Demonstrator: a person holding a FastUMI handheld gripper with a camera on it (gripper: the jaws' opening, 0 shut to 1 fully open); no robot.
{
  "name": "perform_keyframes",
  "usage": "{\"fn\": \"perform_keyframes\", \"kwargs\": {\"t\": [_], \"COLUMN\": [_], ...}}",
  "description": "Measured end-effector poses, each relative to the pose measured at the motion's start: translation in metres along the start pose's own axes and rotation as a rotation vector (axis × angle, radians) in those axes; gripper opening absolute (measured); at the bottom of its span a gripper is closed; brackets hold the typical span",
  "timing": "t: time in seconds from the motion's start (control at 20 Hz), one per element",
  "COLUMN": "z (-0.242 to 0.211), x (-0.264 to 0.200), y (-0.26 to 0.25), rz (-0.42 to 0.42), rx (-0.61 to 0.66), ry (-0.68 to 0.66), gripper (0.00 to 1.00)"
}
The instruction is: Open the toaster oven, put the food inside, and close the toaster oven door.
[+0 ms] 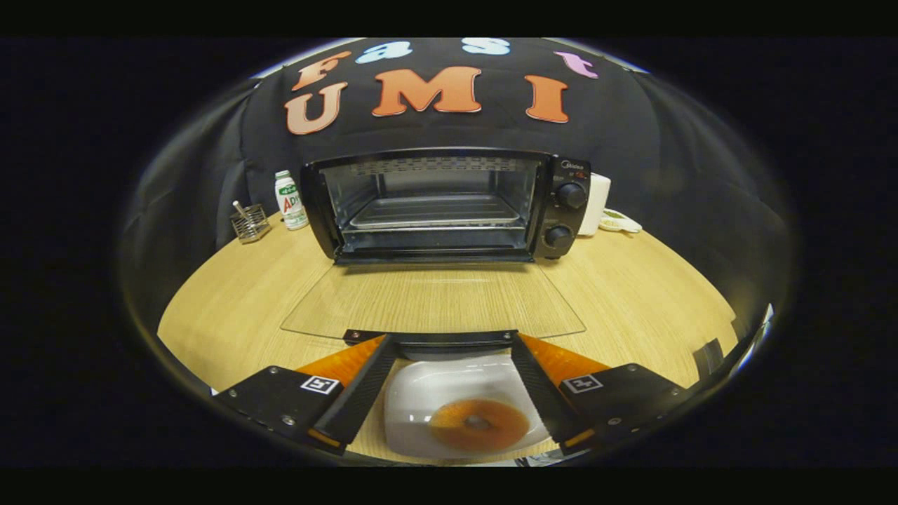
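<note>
Claw (449, 344) spread wide, gripping nothing; donut (479, 424) on white plate (421, 393) sits between the fingers, near worktop (231, 308) front edge. Toaster oven (445, 205) at back, door (435, 298) down. Drop lower, centre on donut, pinch gently.

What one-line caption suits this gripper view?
Open gripper above a doughnut on a white plate, facing the toaster oven with its glass door lowered.
</note>
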State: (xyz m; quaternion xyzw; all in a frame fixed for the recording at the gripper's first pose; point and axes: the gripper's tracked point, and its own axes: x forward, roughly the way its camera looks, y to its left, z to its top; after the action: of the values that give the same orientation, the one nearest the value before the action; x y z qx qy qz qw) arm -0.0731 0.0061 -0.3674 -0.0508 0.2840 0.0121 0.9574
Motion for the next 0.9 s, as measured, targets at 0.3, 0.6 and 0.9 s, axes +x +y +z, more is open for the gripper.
{"fn": "perform_keyframes", "kwargs": {"t": [0.3, 0.6, 0.9], "z": [0.012, -0.013, -0.058], "x": [-0.044, -0.07, -0.073], "y": [-0.013, -0.018, -0.021], "rz": [-0.036, -0.066, -0.079], "rx": [0.005, 0.039, 0.072], "ry": [-0.028, 0.0, 0.087], "gripper": [1.0, 0.99, 0.97]}}
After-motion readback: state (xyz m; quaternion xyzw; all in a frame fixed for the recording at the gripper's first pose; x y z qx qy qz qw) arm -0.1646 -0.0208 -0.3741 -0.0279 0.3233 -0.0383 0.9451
